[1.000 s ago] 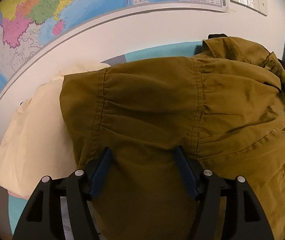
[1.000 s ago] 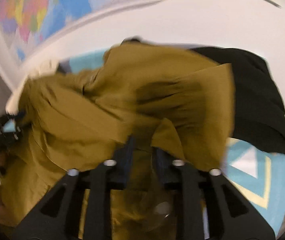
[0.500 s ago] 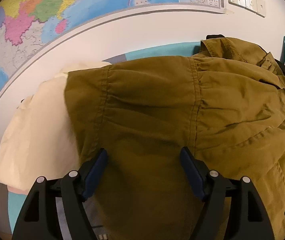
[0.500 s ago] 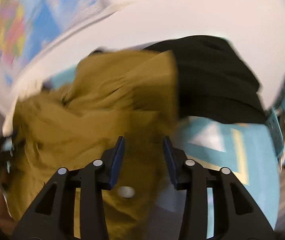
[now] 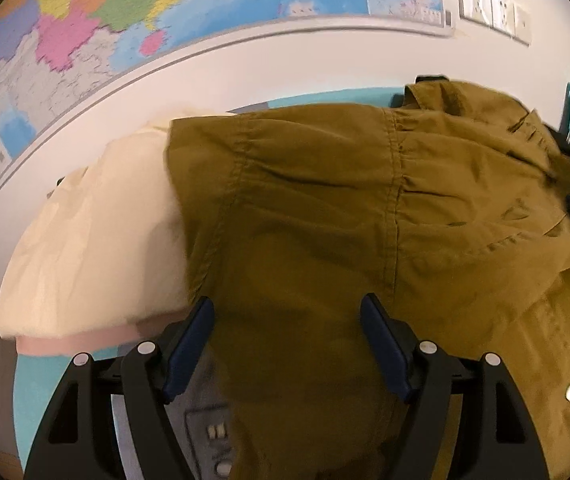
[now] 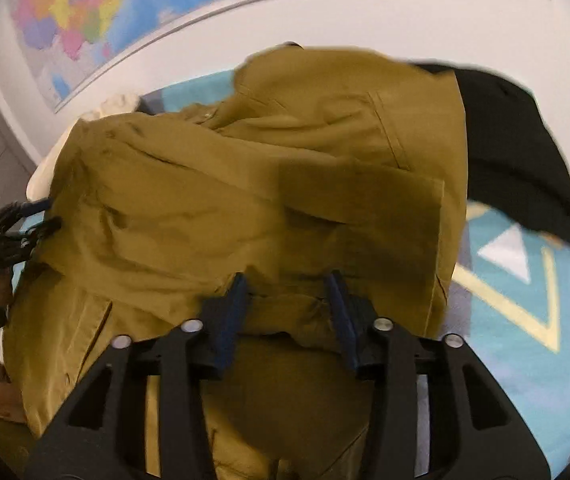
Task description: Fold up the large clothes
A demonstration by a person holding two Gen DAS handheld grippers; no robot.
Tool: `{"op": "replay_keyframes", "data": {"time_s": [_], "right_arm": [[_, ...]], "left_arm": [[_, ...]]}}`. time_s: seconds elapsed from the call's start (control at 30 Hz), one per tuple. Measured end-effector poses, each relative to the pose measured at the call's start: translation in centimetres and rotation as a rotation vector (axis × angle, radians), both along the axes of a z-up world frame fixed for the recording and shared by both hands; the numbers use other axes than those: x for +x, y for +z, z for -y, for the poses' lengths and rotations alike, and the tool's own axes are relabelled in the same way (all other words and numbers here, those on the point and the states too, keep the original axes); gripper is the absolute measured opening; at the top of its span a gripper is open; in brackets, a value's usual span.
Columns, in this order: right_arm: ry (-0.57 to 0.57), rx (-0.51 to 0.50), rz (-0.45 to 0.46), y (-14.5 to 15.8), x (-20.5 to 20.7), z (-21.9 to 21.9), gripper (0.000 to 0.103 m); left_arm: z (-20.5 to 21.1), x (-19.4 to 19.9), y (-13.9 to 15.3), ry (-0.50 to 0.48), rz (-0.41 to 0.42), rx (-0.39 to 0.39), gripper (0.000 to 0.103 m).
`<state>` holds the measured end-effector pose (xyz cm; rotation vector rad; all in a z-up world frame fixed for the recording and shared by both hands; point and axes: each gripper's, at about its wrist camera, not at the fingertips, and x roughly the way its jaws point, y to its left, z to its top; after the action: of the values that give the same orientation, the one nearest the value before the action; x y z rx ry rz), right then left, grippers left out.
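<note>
Both wrist cams close, looking down toward 12 o'clock wall; share crumpled olive-brown cotton jacket [image 5: 365, 220] [image 6: 245, 200].

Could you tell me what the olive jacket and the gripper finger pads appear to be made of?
The olive jacket looks like matte woven cotton or canvas: stitched seams, soft creases, no sheen. The left gripper pads look like dark blue rubber or soft plastic, smooth and dull.

Wall map [image 5: 157, 12] on white wall [image 6: 425, 20]
</note>
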<state>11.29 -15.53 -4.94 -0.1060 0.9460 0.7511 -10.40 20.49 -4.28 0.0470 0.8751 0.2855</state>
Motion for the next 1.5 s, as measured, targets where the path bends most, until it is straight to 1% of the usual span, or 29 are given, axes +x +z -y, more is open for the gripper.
{"op": "replay_keyframes", "data": {"time_s": [0.03,0.07,0.13,0.23,0.4,0.43,0.5,0.6,0.67,0.77,0.83,0.87,0.93,1.0,1.03,1.1,1.23,1.27,1.33,1.37,1.43,1.47,1.5], "right_arm": [[-0.017,0.026,-0.018,0.4,-0.1,0.5,0.04],[-0.024,0.042,-0.017,0.9,-0.3,0.8,0.047],[-0.023,0.088,0.006,2.1,-1.6,1.9,0.057],[-0.001,0.151,0.011,3.6,-3.9,3.4,0.058],[-0.007,0.198,0.003,4.4,-8.1,6.4,0.063],[-0.017,0.202,0.003,4.3,-9.1,7.2,0.066],[-0.037,0.21,-0.001,4.2,-10.3,8.0,0.068],[-0.072,0.227,-0.028,3.4,-12.0,10.0,0.072],[-0.093,0.246,-0.048,2.9,-13.0,11.8,0.076],[-0.137,0.267,-0.061,2.2,-14.5,14.3,0.08],[-0.152,0.281,-0.091,1.4,-15.1,15.3,0.082],[-0.157,0.276,-0.111,0.8,-15.4,15.7,0.083],[-0.137,0.276,-0.142,0.0,-15.9,15.9,0.083],[-0.122,0.262,-0.152,-0.7,-16.6,15.8,0.084],[-0.096,0.284,-0.155,-0.7,-17.1,15.7,0.084],[-0.049,0.312,-0.182,-0.9,-17.9,15.3,0.084],[0.04,0.331,-0.204,-0.9,-19.3,14.3,0.084],[0.073,0.351,-0.218,-0.9,-19.7,14.0,0.083],[0.103,0.369,-0.226,-1.0,-20.0,13.4,0.082],[0.107,0.369,-0.229,-1.2,-20.0,13.0,0.082],[0.107,0.391,-0.223,-1.2,-19.8,12.5,0.081],[0.099,0.4,-0.217,-1.1,-19.8,12.4,0.077],[0.102,0.402,-0.213,-1.0,-19.8,12.4,0.073]], "left_arm": [[-0.2,-1.0,0.5,-0.003,0.019,-0.019,0.077],[-0.6,-2.7,1.2,-0.01,0.055,-0.042,0.079],[-1.3,-4.8,1.9,-0.008,0.088,-0.058,0.082],[-2.6,-8.7,2.3,0.013,0.112,-0.086,0.083],[-3.4,-12.8,0.9,0.018,0.083,-0.171,0.086],[-3.3,-13.3,0.4,0.018,0.074,-0.185,0.086],[-3.3,-14.5,-0.5,0.023,0.051,-0.207,0.086],[-2.9,-16.3,-2.1,-0.008,0.021,-0.304,0.086],[-2.6,-17.4,-2.9,-0.033,0.023,-0.363,0.086],[-2.1,-18.9,-3.1,-0.038,0.052,-0.383,0.087],[-1.5,-19.5,-3.2,-0.077,0.052,-0.427,0.088],[-1.2,-19.7,-3.2,-0.099,0.048,-0.437,0.09],[-0.3,-20.3,-3.2,-0.149,0.039,-0.456,0.092],[0.5,-20.8,-3.2,-0.191,0.03,-0.483,0.092],[0.7,-21.0,-3.1,-0.208,0.026,-0.502,0.092],[1.1,-21.5,-3.1,-0.242,0.021,-0.566,0.092],[1.5,-22.3,-3.3,-0.299,0.033,-0.715,0.092],[1.6,-22.3,-3.4,-0.306,0.042,-0.734,0.092],[1.7,-21.9,-3.8,-0.316,0.061,-0.755,0.094],[1.8,-21.5,-3.7,-0.319,0.066,-0.758,0.096],[2.2,-20.8,-3.7,-0.306,0.064,-0.747,0.096],[2.4,-20.4,-3.7,-0.298,0.062,-0.741,0.096],[2.5,-20.2,-3.6,-0.292,0.06,-0.731,0.092]]}}
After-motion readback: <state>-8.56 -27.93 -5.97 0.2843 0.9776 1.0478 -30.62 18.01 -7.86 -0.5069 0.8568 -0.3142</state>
